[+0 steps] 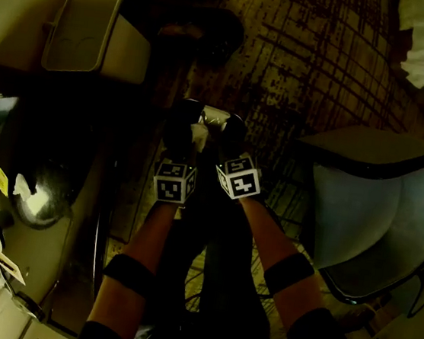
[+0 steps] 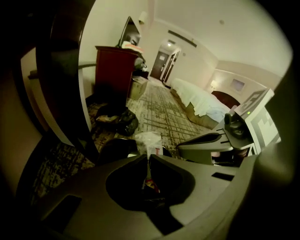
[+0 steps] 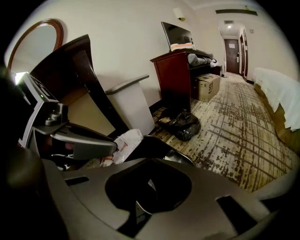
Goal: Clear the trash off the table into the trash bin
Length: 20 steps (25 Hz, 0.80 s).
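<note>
Okay, both of my grippers are low over the patterned carpet [image 1: 325,56], side by side with their tips almost touching. My left gripper [image 2: 147,158] has its fingers pinched tight on a crinkled clear wrapper [image 2: 149,140] with red print, which sticks up past the tips. My right gripper [image 1: 230,121] is fully closed too; a thin pale sliver shows at its seam, but I cannot tell what it is. A dark rounded shape sits just past the tips. The trash bin [image 1: 84,26] stands ahead and to my left, against the wall. A chair [image 1: 377,200] is on my right.
</note>
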{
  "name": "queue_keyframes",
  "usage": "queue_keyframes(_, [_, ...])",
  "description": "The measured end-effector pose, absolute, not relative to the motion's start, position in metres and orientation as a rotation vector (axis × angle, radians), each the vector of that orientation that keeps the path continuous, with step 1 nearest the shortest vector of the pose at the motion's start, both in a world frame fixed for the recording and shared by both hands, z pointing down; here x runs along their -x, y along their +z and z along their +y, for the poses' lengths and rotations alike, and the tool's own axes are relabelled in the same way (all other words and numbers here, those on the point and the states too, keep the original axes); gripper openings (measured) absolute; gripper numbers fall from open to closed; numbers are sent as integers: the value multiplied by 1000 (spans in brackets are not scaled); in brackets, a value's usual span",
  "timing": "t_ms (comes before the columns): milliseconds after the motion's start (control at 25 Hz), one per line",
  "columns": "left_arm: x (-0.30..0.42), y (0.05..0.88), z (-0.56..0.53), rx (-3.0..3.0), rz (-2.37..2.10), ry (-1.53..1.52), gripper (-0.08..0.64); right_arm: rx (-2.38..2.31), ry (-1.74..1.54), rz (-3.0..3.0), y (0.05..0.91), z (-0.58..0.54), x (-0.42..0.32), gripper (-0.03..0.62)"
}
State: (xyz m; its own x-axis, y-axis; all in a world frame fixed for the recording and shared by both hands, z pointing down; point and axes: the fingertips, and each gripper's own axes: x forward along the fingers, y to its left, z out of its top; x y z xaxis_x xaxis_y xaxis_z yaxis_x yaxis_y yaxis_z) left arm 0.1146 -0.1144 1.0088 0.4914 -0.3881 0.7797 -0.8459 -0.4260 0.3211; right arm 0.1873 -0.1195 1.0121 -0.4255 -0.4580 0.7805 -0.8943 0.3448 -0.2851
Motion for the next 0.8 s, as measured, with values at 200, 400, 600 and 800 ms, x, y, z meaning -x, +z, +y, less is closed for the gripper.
queue_keyframes(200, [-115,1066,-106,-1991,-994,834,18,-1185,955,-1984,1062,-111,-196,2])
queue_keyframes(400, [-122,1093,-105,-1994,-968,826,86,-1184,975,-1956,1090,-101,-199,2])
queue_keyframes(600, [-122,1093,-100,-1980,-961,857,192,-1169,967,-1970,1086,-99,-195,2])
queue_keyframes(800, [-136,1048,-95,-2002,-940,828,192,-1169,970,-1954,1055,-97,-204,2])
